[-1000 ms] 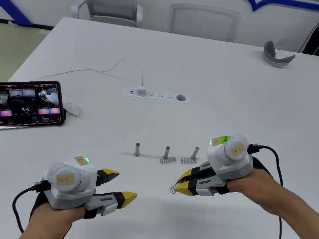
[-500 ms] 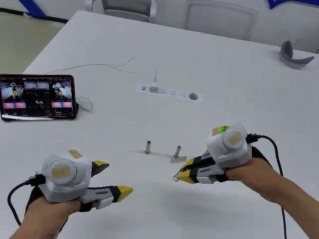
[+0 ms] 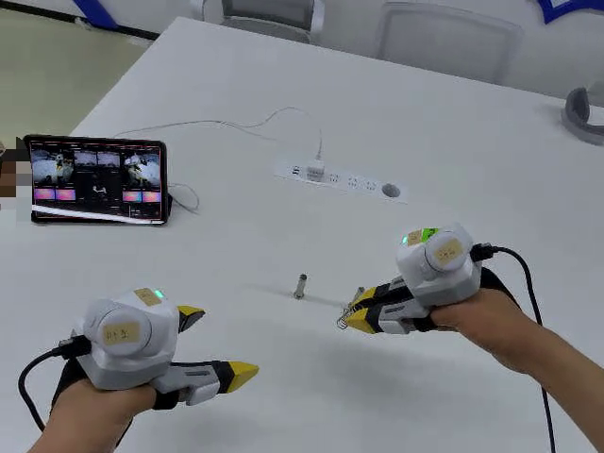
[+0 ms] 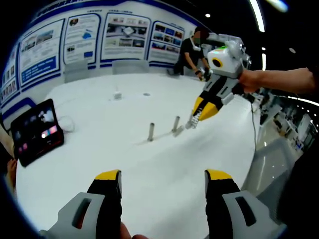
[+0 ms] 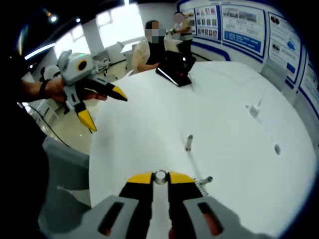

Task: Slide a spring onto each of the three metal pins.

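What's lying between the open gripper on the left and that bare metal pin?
Nothing. In the head view, the stretch of white table between the left gripper and the pin is bare, and the left gripper view agrees.

Looks like an office meeting room or showroom. Broad white tabletop (image 3: 236,104), grey chairs (image 3: 269,11) at 12 o'clock, a power strip (image 3: 330,176) toward 1 o'clock, a lit tablet (image 3: 97,179) at 10 o'clock. In the left gripper view, blue-trimmed posters (image 4: 118,37) along the wall and strip lights (image 4: 256,15) overhead; in the right gripper view, people (image 5: 152,50) at 12 o'clock.
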Demonstrator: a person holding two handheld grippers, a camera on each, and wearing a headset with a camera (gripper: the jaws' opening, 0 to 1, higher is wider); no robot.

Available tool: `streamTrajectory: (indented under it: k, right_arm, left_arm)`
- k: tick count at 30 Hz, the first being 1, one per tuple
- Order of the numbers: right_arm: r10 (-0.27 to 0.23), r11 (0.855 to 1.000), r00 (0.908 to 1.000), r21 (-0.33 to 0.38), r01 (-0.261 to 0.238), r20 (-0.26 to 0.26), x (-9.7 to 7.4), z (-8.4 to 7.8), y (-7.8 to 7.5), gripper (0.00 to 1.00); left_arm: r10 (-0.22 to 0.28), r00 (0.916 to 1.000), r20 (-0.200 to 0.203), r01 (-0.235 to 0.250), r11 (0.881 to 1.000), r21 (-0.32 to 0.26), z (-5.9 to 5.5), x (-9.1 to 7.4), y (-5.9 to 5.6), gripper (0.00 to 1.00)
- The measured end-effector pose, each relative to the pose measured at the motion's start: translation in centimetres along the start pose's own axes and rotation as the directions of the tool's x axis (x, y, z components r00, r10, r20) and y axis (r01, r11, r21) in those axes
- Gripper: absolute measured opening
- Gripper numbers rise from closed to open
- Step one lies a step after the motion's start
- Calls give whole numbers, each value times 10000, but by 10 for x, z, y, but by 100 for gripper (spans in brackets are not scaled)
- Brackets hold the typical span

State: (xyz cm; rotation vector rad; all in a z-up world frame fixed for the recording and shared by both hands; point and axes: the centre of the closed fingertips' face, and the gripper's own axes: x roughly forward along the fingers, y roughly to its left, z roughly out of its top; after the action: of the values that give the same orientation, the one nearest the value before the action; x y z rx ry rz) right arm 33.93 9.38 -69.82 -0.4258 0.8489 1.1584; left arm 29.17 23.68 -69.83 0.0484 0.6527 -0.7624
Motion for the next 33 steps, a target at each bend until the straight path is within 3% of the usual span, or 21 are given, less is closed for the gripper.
streamTrajectory:
  k: [7, 20, 33]
  right_arm:
    - [0, 9998, 9999, -206, -3, -137, 11, 9, -13, 12]
    - [-79, 9978, 9996, -664, 62, -259, 33, 32, -38, 12]
    - [-111, 9964, 9997, -849, 91, -225, 47, 50, -57, 12]
  left_arm:
    - [130, 9998, 175, -126, 9997, -232, 3, -4, 5, 72]
    - [294, 9995, -146, -301, 9979, -577, -13, -12, 15, 78]
    - [387, 9991, -190, -400, 9963, -758, -15, -14, 18, 78]
